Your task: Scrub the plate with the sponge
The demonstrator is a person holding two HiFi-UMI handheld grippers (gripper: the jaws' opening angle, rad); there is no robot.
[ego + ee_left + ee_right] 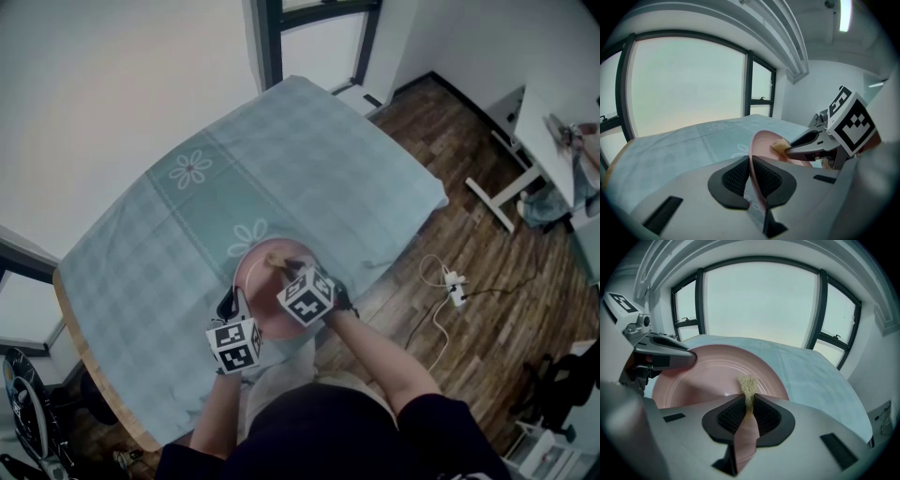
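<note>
The pink plate point(256, 274) lies on the counter, on a pale blue checked cloth point(309, 159) with white flowers. The sponge point(747, 384) is small and yellow. It sits on the plate's face, toward the side far from the person.

Both of the person's forearms reach out from the body toward the plate. The left gripper point(230, 303) comes in at the plate's left rim and points forward and down. The right gripper point(287, 267) reaches over the plate's near side, tipped more steeply down, with its tip on the plate. Each one has its marker cube just behind the plate's near rim.

The plate is close to the counter's near edge point(86, 349). Beyond the plate and to its left the cloth is bare and wide. To the plate's right the cloth soon hangs over the counter's side, above a wooden floor point(469, 234). A white power strip point(457, 289) lies there, well away from the plate.

The left gripper's jaws are pinched tight on the plate's thin rim. The right gripper's jaws are squeezed shut on the sponge, and its frayed end sticks out past them and touches the plate. I cannot tell if the plate is lifted a little.
</note>
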